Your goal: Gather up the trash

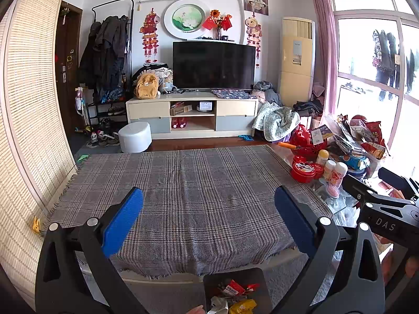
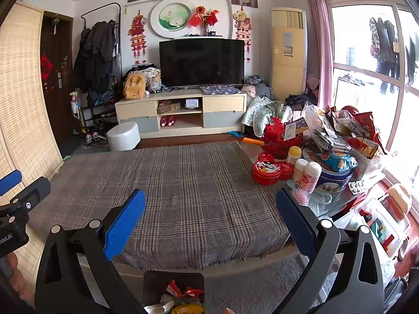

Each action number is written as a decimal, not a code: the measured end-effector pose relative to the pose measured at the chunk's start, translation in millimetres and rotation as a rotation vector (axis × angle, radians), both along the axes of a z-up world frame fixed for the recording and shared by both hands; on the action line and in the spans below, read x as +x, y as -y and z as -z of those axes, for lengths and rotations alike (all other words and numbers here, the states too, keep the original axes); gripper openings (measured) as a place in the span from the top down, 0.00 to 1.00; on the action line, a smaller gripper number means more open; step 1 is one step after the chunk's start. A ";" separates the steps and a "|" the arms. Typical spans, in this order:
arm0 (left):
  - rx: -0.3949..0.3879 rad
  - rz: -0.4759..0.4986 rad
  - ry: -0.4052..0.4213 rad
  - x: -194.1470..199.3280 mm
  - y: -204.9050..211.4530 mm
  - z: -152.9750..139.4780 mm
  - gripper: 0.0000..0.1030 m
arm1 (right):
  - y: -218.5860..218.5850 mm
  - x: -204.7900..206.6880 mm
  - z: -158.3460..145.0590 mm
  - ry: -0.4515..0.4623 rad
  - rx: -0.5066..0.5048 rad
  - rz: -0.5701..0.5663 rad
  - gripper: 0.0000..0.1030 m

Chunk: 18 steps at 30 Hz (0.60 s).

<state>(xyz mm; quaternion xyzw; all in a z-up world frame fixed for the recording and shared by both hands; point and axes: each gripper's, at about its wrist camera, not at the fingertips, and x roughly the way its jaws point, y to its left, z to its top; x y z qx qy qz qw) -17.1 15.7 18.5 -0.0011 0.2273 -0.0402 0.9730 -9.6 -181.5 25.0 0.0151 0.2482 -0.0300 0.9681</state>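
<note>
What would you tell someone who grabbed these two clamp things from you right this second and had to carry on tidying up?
Left gripper: open, holding nothing, above the plaid cloth.
Right gripper: open, also holding nothing, over the same cloth.
Trash bin: on the floor at the near table edge, already holding red, yellow and white wrappers.
Done: the cloth shows no loose trash.
Left: the right end of the table is crowded with snack bags, a red tin and bottles. I cannot tell which of these, if any, are trash, so check before binning.
</note>
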 end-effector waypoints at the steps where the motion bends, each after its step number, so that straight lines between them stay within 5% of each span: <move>1: 0.000 0.000 0.000 0.4 -0.3 -0.5 0.08 | -1.2 0.1 -0.2 0.000 0.000 0.001 0.03; 18: 0.001 0.002 -0.001 -0.4 -0.5 0.4 0.08 | -4.6 -1.2 0.1 -0.002 0.001 0.000 0.03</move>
